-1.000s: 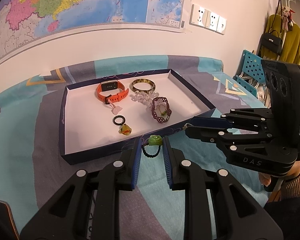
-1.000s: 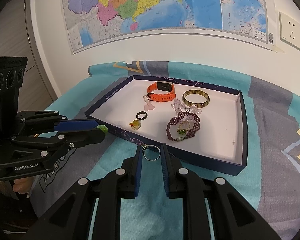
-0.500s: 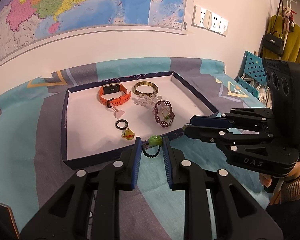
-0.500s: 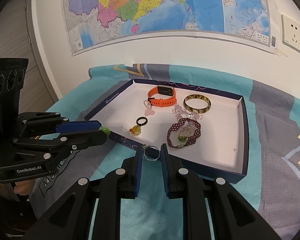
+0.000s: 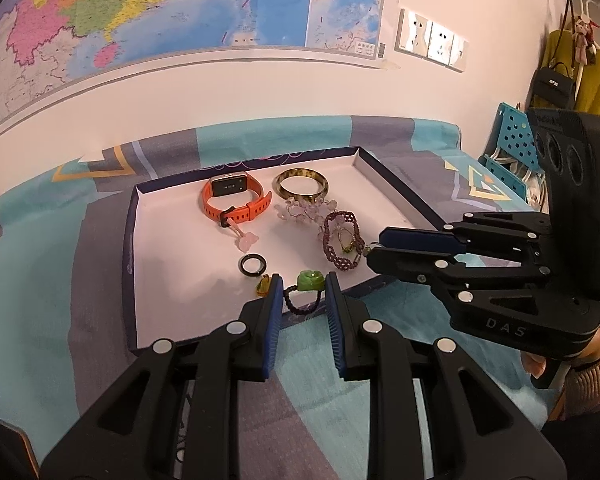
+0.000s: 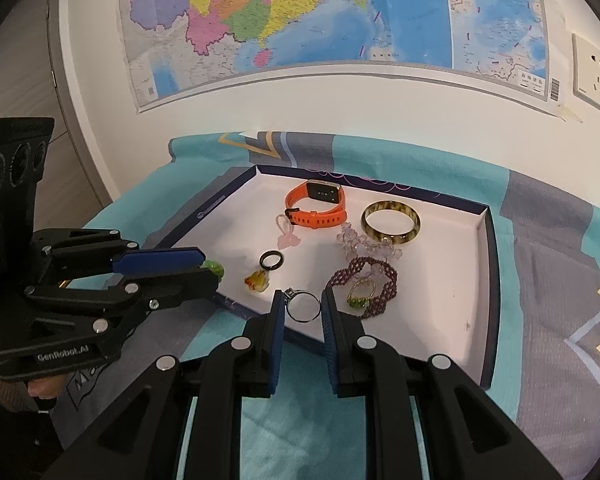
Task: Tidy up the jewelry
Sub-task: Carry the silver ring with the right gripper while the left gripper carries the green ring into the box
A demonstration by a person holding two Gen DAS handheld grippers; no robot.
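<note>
My left gripper (image 5: 301,289) is shut on a black cord ring with a green stone (image 5: 310,280), held over the near rim of the white-lined navy tray (image 5: 172,280). My right gripper (image 6: 302,305) is shut on a thin silver ring (image 6: 303,307) just above the tray's near edge (image 6: 476,344). Inside the tray lie an orange watch (image 5: 236,200), a tortoise bangle (image 5: 300,186), clear crystal beads (image 5: 304,210), a purple beaded bracelet (image 5: 342,242), a black ring (image 5: 253,266), a pink charm (image 5: 246,242) and a yellow charm (image 6: 257,281). Each gripper shows at the side of the other's view.
The tray rests on a teal and grey patterned cloth (image 5: 60,280) against a wall with a map (image 5: 140,20) and sockets (image 5: 430,44). A blue perforated chair (image 5: 512,152) and hanging bag and coat (image 5: 580,80) stand at the right. A hand (image 5: 540,360) grips the right handle.
Both grippers have edged forward toward the tray with their rings still held; the tray items sit lower and closer in both views. Nothing was let go.
</note>
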